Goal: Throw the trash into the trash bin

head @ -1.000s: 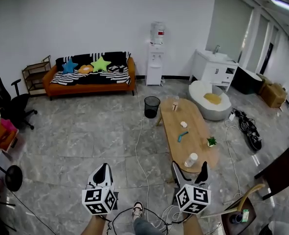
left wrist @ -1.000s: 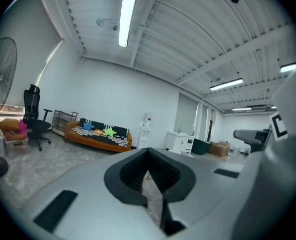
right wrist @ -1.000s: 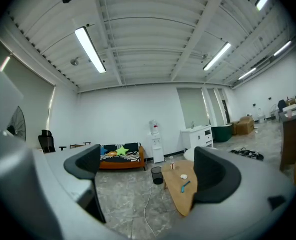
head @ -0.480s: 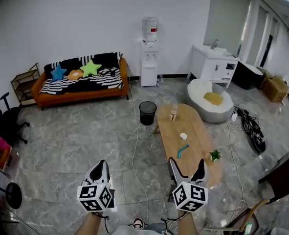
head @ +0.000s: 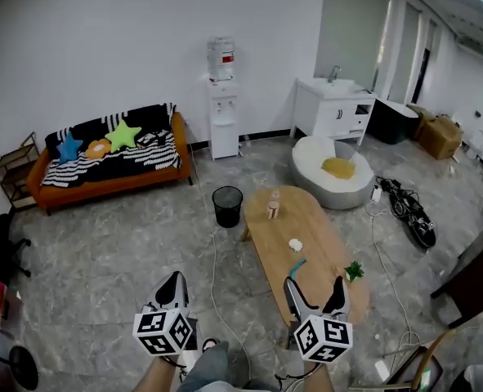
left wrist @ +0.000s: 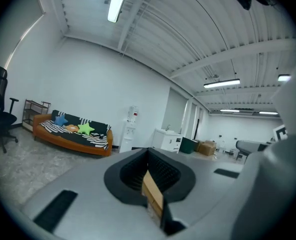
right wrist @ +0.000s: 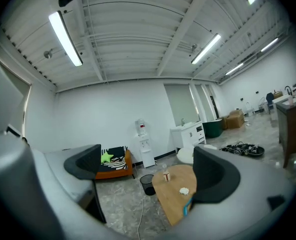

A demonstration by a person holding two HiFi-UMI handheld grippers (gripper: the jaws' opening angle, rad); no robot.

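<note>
Standing indoors, person with one hand-held gripper in each hand, head view looking down across a grey stone-tiled floor [head: 102, 251].

Item 1. Left hand-held gripper [head: 172, 282]: held low at the lower left, over the floor, marker cube toward the person. Jaws pressed together. A tan strip [left wrist: 153, 194] runs along the seam where they meet; whether it belongs to the pads cannot be told.

Item 2. Right hand-held gripper [head: 315, 284]: held low at the lower right, over the near end of the tabletop. Jaws spread wide, nothing between them; its own view looks through the gap at the tabletop and the bin beyond.

Item 3. Tabletop [head: 310, 219]: oval, light wood, low, running away from the person. On it, from far to near:
- paper cup [head: 272, 209], upright, near the far end;
- crumpled white paper [head: 295, 245], near the middle;
- teal strip [head: 297, 265], lying flat, just nearer than the paper;
- small green plant [head: 354, 271], at the right edge.

Item 4. Trash bin [head: 227, 206]: black mesh, upright on the floor, just beside the far left end of the tabletop, well apart from both grippers. Contents not visible.

Item 5. White cable [head: 212, 276]: trails over the floor past the bin toward the person's feet.

Item 6. Surroundings: orange sofa [head: 102, 178] with striped throw and star cushions along the back wall; water dispenser [head: 222, 96] to its right; white sink cabinet [head: 333, 109]; white beanbag [head: 331, 170] beyond the tabletop.
</note>
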